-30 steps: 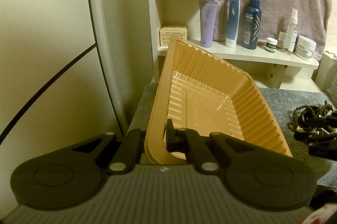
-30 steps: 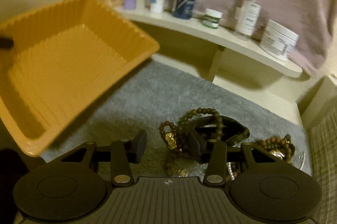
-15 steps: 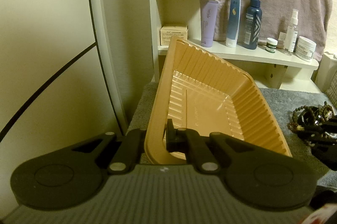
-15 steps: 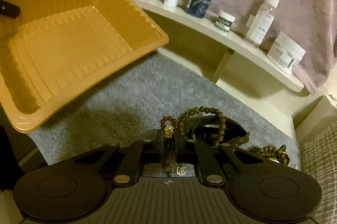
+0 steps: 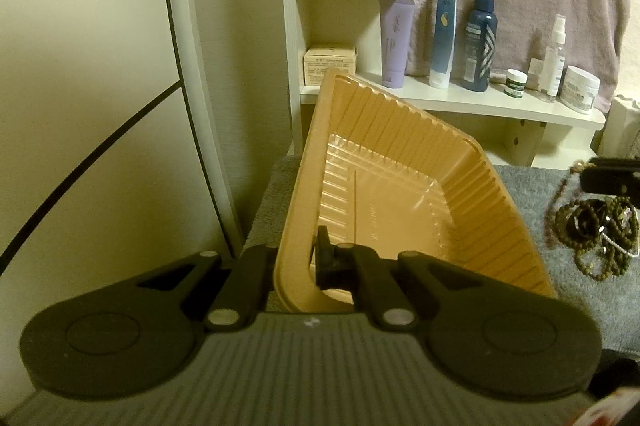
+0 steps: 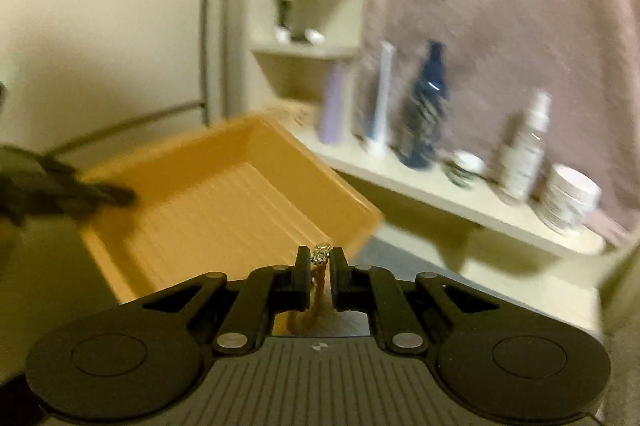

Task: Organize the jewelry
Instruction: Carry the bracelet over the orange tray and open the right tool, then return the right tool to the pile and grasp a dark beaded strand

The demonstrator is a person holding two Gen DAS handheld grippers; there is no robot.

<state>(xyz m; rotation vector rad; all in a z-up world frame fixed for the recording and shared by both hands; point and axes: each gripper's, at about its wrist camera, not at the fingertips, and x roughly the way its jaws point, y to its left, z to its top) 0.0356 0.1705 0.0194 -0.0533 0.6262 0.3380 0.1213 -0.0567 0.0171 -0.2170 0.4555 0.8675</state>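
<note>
The orange ribbed plastic tray point(image 5: 400, 185) is held tilted above the grey mat, its near rim pinched at one corner, its inside bare. A brown beaded bracelet point(image 6: 318, 270) with a small sparkly charm hangs between two black fingers just over the tray's near edge — its loop dangles below. The remaining jewelry point(image 5: 596, 234) — dark bead strands tangled in a heap — lies on the mat right of the tray.
</note>
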